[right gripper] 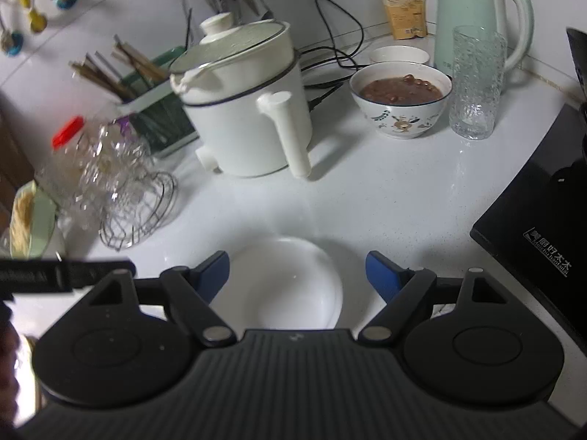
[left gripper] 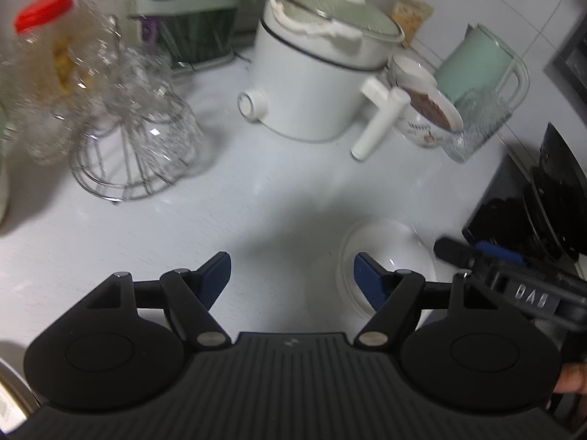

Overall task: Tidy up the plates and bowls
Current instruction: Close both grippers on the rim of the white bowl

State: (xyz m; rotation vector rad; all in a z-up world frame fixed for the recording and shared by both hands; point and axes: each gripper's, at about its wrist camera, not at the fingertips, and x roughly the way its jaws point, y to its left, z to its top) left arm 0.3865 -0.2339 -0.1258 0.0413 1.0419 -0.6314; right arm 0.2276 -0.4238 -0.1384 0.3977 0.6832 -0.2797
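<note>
Two grippers over a white counter [right gripper: 385, 190], both spread wide, nothing between the fingers. Right gripper [right gripper: 297, 275] hangs directly above the empty white plate [right gripper: 290, 286]; the plate lies on the counter between its blue pads, nearer the left pad. Left gripper [left gripper: 292, 275] sits left of the same plate [left gripper: 385, 253], whose rim shows behind its right pad. Farther back: white electric pot [right gripper: 249, 110], patterned bowl [right gripper: 400, 104] of brown food, textured glass [right gripper: 477, 84], mint kettle [right gripper: 473, 14].
</note>
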